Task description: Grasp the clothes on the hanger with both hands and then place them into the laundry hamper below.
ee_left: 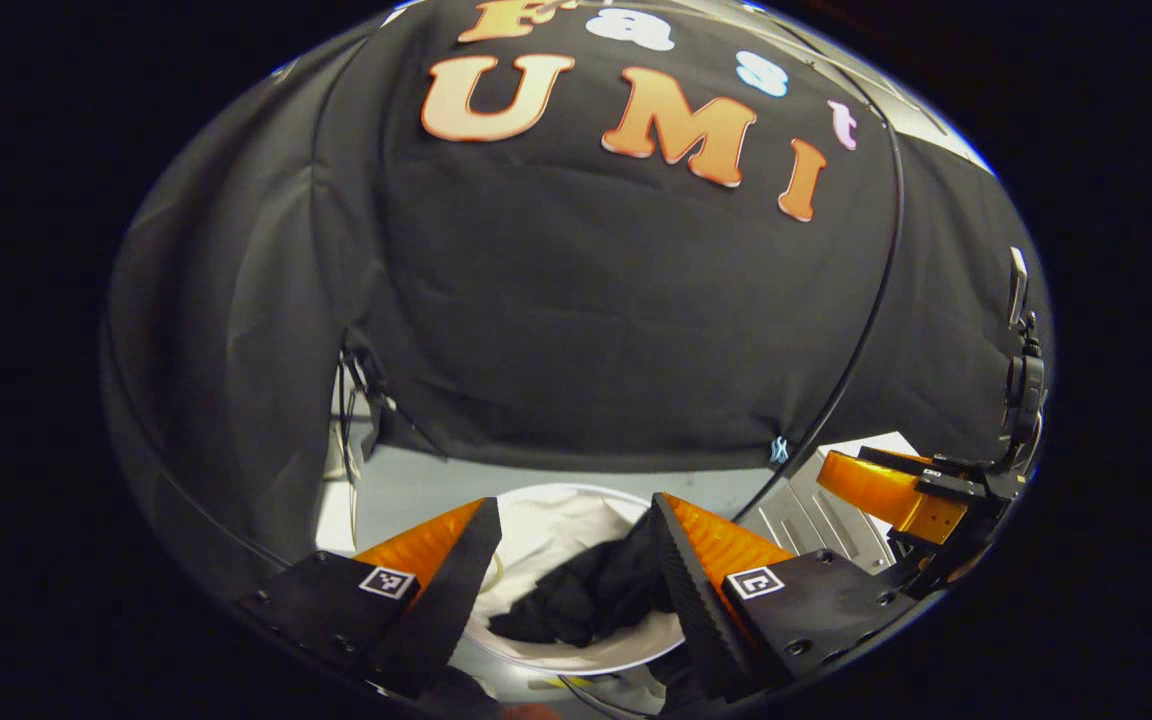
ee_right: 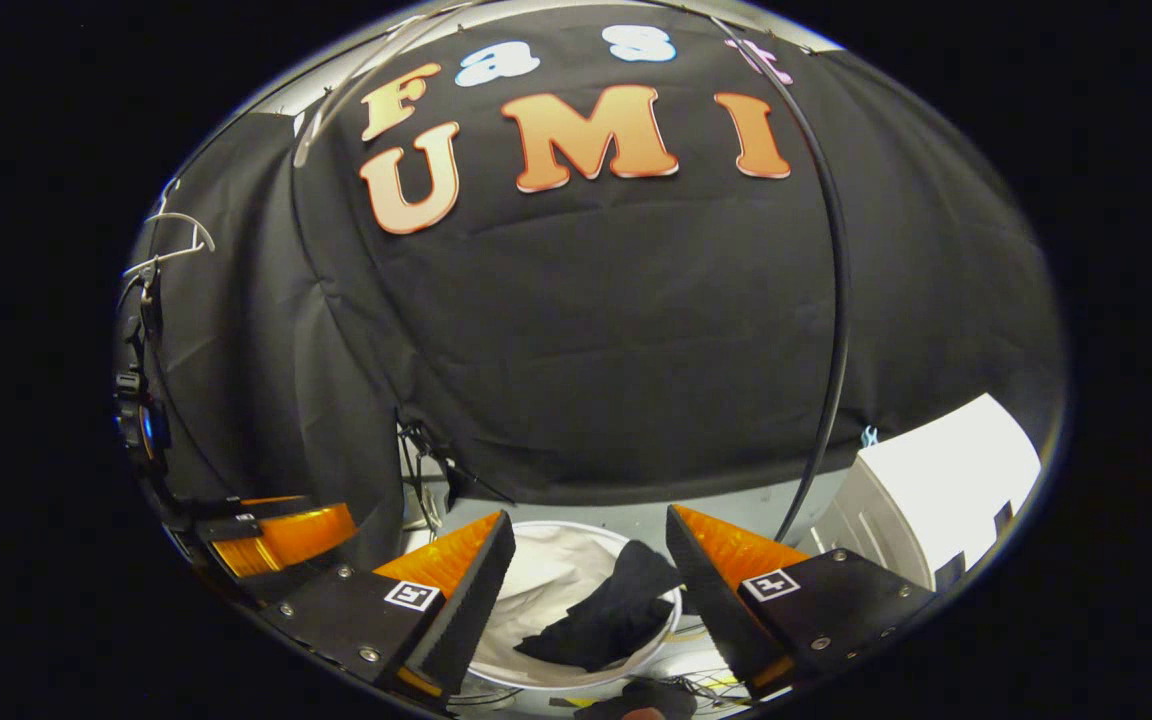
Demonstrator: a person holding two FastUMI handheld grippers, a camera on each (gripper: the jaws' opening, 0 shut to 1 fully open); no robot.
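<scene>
1. The left gripper [ee_left: 576, 570] hung with its fingers spread wide and nothing between them, pointing down over the hamper [ee_left: 576, 655]. That read as a released hold, not a reach.
2. The right gripper [ee_right: 591, 580] stood the same way in its own view: fingers apart, gripping nothing. It also showed at the right edge of the left gripper view [ee_left: 911, 495], level with the left one, so the two hung side by side over the same spot.
3. Just beyond both sets of fingers sat the round white hamper [ee_right: 576, 675] with its pale liner. The dark clothes [ee_left: 586, 595] lay crumpled inside it, one fold draped against the near rim; in the right gripper view the clothes [ee_right: 606, 610] lay the same way, toward the right side.
4. Since the clothes rested on the liner with neither gripper touching them, the placing step looked done.
5. Farther out, a white hanger [ee_right: 171, 245] hung bare at the upper left, which fits the clothes being off it.
6. A white box [ee_right: 936, 500] stood to the right of the hamper, well clear of it.
7. The black cloth wall [ee_left: 586, 320] closed the scene behind.
</scene>
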